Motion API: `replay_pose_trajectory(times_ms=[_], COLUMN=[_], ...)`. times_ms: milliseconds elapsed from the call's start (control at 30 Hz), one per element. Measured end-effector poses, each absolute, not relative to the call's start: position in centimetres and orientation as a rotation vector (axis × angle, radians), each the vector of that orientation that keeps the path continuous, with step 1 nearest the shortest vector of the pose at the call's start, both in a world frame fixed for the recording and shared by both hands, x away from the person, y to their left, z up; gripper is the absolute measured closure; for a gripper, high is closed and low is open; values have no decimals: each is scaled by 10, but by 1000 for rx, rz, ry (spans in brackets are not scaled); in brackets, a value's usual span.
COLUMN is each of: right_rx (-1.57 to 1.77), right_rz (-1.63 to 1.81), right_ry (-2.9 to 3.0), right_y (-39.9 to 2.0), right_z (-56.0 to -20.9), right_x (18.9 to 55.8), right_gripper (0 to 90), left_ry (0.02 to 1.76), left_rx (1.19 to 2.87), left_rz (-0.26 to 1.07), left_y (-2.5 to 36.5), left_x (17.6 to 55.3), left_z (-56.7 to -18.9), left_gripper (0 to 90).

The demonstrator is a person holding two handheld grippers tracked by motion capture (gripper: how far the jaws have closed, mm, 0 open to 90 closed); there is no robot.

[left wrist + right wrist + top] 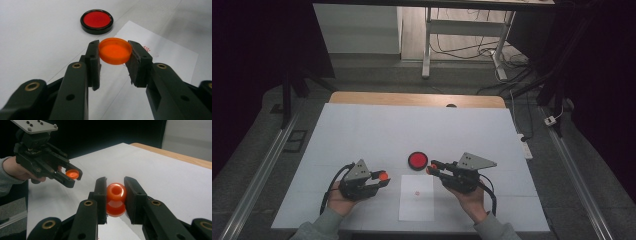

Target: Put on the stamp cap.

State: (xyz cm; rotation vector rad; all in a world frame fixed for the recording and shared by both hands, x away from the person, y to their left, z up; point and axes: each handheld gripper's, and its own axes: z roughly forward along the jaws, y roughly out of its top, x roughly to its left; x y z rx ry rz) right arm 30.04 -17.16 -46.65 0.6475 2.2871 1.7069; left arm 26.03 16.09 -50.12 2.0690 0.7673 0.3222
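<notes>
Paper (416, 209), a small white sheet with a faint red mark, lies at the lower middle of the high view on the white table (362, 130), between the two hands. Just above it sits a round black-rimmed dish with a red centre (417, 160), apart from both tools. To the lower left of that frame the left gripper (382, 178) pinches an orange cap (383, 175) by its rim; in the left gripper view the cap (115, 50) sits at mid-frame with both pads pressed on its edge, the red dish (96, 21) beyond it at the upper middle and the paper (162, 53) to the right. Right of the paper in the high view the right gripper (432, 168) clamps a glossy orange spool-shaped piece (430, 170); in the right gripper view this piece (116, 197) stands at centre between the closed jaws, its open hole facing the camera. Farther off, at the upper left of that view, the left gripper (72, 176) carries its cap (72, 173) clear of the table. Nothing lies between the two orange parts.
</notes>
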Motion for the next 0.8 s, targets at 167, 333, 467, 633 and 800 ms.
replay_pose_trajectory(times_ms=[167,333,467,633,800], right_rx=[650,649,650,650,647], right_rz=[1704,1704,1702,1703,1701], right_ry=[2290,2290,2291,2292,2293], right_y=[-171,-171,-171,-170,-170], right_z=[-467,-467,-467,-468,-468], right_x=[300,300,300,300,300], right_gripper=[721,721,721,721,721], left_ry=[750,732,719,701,689], left_rx=[2080,2091,2097,2106,2112], left_rz=[317,310,309,304,300], left_y=[155,148,143,136,131], left_x=[261,261,262,262,262], left_z=[-501,-501,-501,-500,-500], left_gripper=[642,642,642,642,642])
